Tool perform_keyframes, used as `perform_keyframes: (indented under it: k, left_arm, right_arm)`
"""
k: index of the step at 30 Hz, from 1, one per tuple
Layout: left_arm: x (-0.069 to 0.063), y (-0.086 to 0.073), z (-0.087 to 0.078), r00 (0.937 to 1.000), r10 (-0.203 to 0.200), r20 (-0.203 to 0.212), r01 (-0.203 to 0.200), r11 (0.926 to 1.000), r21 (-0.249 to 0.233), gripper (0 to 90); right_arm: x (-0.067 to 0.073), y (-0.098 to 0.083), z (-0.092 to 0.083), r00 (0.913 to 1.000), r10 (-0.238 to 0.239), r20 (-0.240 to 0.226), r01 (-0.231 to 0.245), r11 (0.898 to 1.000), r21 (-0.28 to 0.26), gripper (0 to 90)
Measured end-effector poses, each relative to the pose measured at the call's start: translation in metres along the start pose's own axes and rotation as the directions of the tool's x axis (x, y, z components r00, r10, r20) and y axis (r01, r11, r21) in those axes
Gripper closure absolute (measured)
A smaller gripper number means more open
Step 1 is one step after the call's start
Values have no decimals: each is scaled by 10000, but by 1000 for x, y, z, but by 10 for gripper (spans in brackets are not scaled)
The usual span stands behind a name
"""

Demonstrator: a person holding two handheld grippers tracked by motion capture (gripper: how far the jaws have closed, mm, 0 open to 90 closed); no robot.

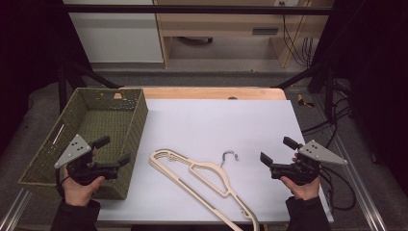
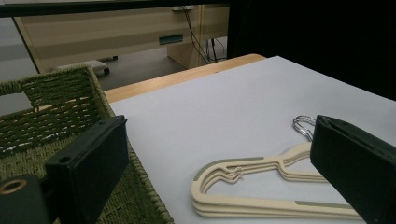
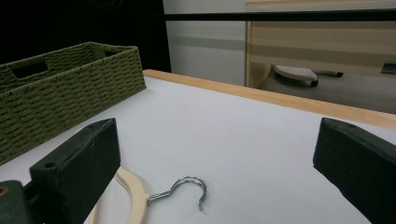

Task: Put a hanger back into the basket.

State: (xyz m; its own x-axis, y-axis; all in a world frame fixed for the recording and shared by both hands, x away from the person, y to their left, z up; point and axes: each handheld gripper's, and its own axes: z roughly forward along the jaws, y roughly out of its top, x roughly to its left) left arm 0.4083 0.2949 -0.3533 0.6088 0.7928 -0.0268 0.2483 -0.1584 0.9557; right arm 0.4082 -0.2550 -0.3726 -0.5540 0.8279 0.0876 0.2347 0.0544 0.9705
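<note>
**Both tools open, hangers not yet picked**

Left tool (image 1: 114, 150) hovers over the green basket (image 1: 48, 155) at the desk's (image 1: 216, 120) left edge, jaws wide, nothing between them. Right tool (image 1: 277, 150) hangs near the right edge, also wide open and empty. Stack of cream hangers (image 1: 202, 180) lies flat near the front edge, between the two tools. Long axis runs diagonally, from centre-left toward the front-right; metal hook (image 1: 230, 156) points toward the far edge. My read: grip the neck below the hook, jaws across the stack so all hangers lift together.

Cream hangers (image 1: 202, 180), stacked flat on white table, chrome hook
</note>
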Motion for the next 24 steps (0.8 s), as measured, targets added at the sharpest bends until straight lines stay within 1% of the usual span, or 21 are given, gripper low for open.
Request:
perform_keyframes:
  k: [6, 9, 15, 17, 20, 24]
  left_arm:
    - [-4, 1, 5, 9999, 82, 67, -82, 10000, 53, 48]
    - [-6, 3, 9, 9998, 162, 74, -162, 9998, 113, 49]
    - [-12, 5, 15, 9998, 156, 138, -159, 9997, 210, 53]
    - [-14, 6, 18, 9997, 185, 155, -189, 9994, 282, 54]
    - [-19, 8, 25, 9996, 116, 257, -125, 9993, 356, 57]
    - [-27, 14, 34, 9990, 242, 381, -261, 9984, 499, 58]
  right_arm:
    - [1, 0, 0, 10000, 11, -83, -12, 10000, -83, 14]
    - [1, 1, 1, 9999, -12, -101, 12, 10000, -2, 14]
    - [2, 1, 1, 9999, -41, -128, 41, 10000, 38, 14]
    - [2, 1, 1, 9999, -45, -146, 46, 10000, 44, 14]
    - [3, 0, 1, 9998, -84, -193, 86, 9999, 100, 14]
    - [3, 0, 3, 9998, -121, -184, 124, 9998, 130, 14]
